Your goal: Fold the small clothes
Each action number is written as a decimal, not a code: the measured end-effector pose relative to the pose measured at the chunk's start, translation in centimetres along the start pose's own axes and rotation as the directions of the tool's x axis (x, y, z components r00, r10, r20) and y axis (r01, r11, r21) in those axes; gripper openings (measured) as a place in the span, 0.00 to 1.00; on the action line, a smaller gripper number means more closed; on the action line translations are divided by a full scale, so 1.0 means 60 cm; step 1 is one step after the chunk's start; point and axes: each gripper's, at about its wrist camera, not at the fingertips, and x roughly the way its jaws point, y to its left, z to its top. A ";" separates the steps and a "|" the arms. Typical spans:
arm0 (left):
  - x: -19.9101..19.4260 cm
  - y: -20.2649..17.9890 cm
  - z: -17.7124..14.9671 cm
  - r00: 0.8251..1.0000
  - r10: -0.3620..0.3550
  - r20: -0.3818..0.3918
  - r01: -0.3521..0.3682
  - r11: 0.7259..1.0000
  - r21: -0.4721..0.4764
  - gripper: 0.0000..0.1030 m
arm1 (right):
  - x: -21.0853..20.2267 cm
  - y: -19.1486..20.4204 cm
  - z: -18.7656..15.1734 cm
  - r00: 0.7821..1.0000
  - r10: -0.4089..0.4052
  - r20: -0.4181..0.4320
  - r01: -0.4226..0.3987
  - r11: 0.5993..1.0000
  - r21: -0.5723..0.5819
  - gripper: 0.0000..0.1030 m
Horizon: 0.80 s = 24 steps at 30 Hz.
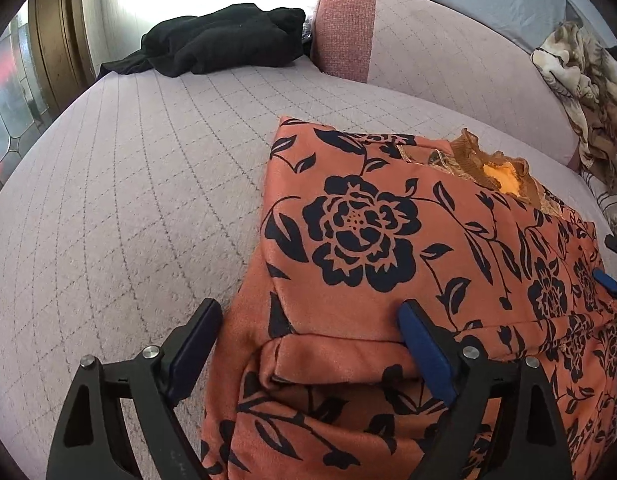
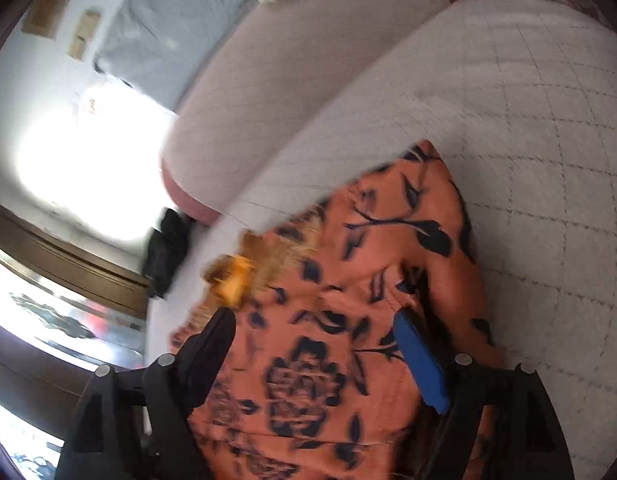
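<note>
Orange-red garment (image 1: 408,248) of soft, slightly fuzzy cloth, printed with black roses and leaf sprigs, lies on the pale pink quilted bed cover (image 1: 128,200) with its stitched grid of diamonds. Folded into a rough block; a narrower flap is turned over along the near edge, forming a thick rolled hem. At the far corner, a brown ruffled collar (image 1: 480,160) with a yellow-orange fleecy lining showing inside it.

Left tool (image 1: 308,316): black plastic frame, blue-padded fingers, jaws spread wide. One finger sits over the bare bed cover just beside the garment's left edge, the other rests on top of the cloth at the folded flap. No fabric pinched between them. Points forward, low over the near edge.

Right tool (image 2: 316,320): view is motion-blurred. Jaws wide apart, both fingers over the garment, the collar just beyond the left finger's tip. Whether any cloth is caught, cannot tell; nothing looks clamped. Its camera is rolled steeply, so the bed runs at a slant. Blue finger tips (image 1: 606,278) of this tool peek in at the garment's right edge in the left wrist view.

Surroundings: dark green-black crumpled garment (image 1: 224,40) far across the bed, well apart; pink padded bolster (image 1: 448,60) behind; brown-and-cream patterned blanket (image 1: 580,80) heaped on it at right.
</note>
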 end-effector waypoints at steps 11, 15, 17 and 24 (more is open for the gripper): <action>-0.126 0.052 -0.094 1.000 -0.026 -0.008 0.025 0.997 -0.069 0.88 | -0.076 -0.003 -0.092 1.000 0.012 0.006 -0.012 0.997 0.074 0.57; -0.201 0.099 -0.168 0.995 -0.097 0.008 0.097 0.984 -0.151 0.88 | -0.179 0.061 -0.143 0.999 0.027 0.032 -0.024 0.996 -0.089 0.76; -0.230 0.120 -0.206 0.992 -0.124 -0.001 0.122 0.978 -0.171 0.88 | -0.215 0.065 -0.181 1.000 -0.016 -0.024 0.012 0.988 -0.157 0.76; -0.262 0.144 -0.306 0.989 -0.132 -0.072 0.120 0.981 -0.155 0.88 | -0.350 -0.069 -0.339 0.942 -0.298 -0.152 0.260 0.938 -0.230 0.76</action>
